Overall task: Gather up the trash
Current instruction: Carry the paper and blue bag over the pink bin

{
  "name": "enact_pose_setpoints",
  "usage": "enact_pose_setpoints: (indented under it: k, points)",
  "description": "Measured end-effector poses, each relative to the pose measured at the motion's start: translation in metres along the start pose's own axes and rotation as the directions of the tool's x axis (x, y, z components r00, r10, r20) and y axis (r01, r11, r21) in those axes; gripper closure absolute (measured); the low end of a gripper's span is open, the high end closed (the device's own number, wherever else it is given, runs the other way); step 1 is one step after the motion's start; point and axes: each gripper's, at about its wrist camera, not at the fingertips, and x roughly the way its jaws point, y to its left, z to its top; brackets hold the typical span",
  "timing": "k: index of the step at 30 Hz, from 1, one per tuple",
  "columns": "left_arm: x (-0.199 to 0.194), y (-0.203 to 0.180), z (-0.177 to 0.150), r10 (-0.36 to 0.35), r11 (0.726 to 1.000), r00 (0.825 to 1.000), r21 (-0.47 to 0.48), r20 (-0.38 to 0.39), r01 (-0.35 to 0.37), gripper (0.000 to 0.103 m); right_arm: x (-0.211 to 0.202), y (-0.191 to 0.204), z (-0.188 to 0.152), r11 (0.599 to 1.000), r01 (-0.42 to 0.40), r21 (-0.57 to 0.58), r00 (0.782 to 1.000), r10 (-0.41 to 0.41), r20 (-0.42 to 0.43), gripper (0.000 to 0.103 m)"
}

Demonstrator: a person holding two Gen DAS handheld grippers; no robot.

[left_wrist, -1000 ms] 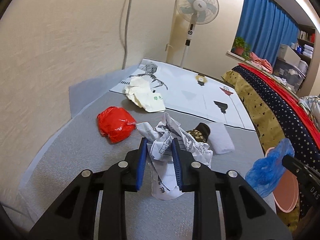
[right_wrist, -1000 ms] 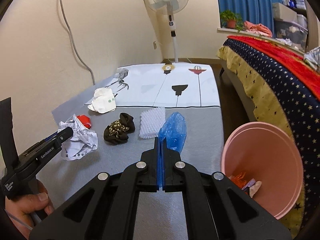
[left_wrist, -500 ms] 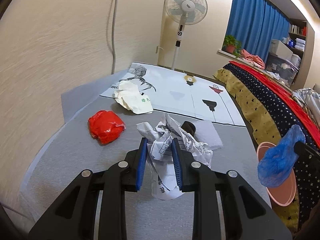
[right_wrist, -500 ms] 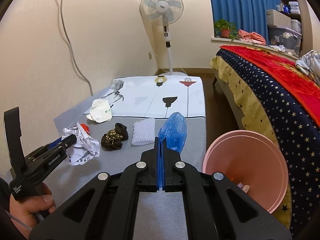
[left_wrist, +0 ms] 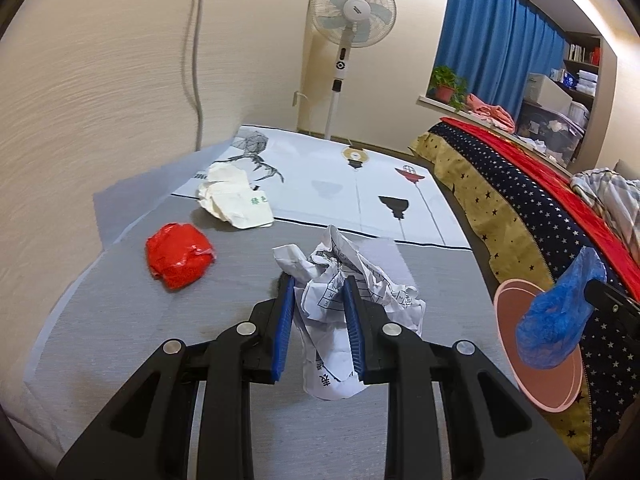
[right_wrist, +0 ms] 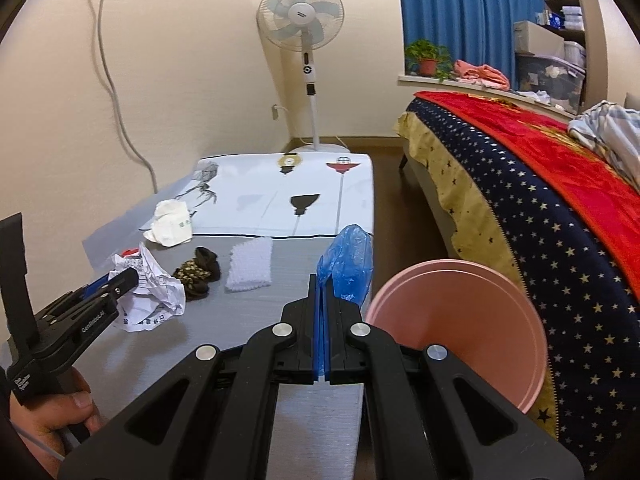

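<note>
1. Blue plastic bag hangs from the right gripper, whose jaws are pressed together on a pinch of its film; the bag stands up just past the tips, its long axis roughly upright and leaning slightly right.
2. Just right of that gripper stands the pink bin, its mouth tilted toward the tool. My judgement: carry the bag right until it is over the mouth, then part the jaws, since light film may cling or drift past the rim.
3. Crumpled paper is clamped between the left gripper jaws, held off the grey mat; its bulk spills ahead and right of the tips, and a tail hangs down.
4. It should follow the bag into the bin, gripped firmly so the loose tail does not tear away.
5. Left of and beyond the left gripper lie a red wad and a white wrapper.
</note>
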Motion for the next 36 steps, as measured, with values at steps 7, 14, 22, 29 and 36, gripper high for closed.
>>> enact_pose_setpoints:
  k: [7, 14, 22, 29, 36]
  points:
    - [0.003, -0.018, 0.001, -0.036, 0.999, 0.999, 0.012, 0.001, 0.036, 0.078, -0.002, -0.011, 0.003, 0.999, 0.037, 0.004, 0.999, -0.037, 0.003, 0.102]
    - [0.006, -0.041, 0.002, -0.078, 0.996, 0.997, 0.04, 0.002, 0.078, 0.078, -0.005, -0.024, 0.007, 0.998, 0.069, 0.009, 0.998, -0.069, 0.015, 0.102]
    - [0.012, -0.071, 0.002, -0.133, 0.988, 0.991, 0.08, -0.001, 0.133, 0.078, -0.011, -0.047, 0.012, 0.993, 0.118, 0.028, 0.993, -0.118, 0.027, 0.102]
    - [0.02, -0.1, -0.004, -0.182, 0.976, 0.983, 0.114, -0.022, 0.183, 0.078, -0.017, -0.076, 0.016, 0.983, 0.168, 0.069, 0.985, -0.17, 0.027, 0.102]
    - [0.026, -0.132, -0.01, -0.237, 0.957, 0.97, 0.159, -0.044, 0.241, 0.078, -0.021, -0.104, 0.012, 0.972, 0.208, 0.11, 0.978, -0.21, 0.01, 0.102]
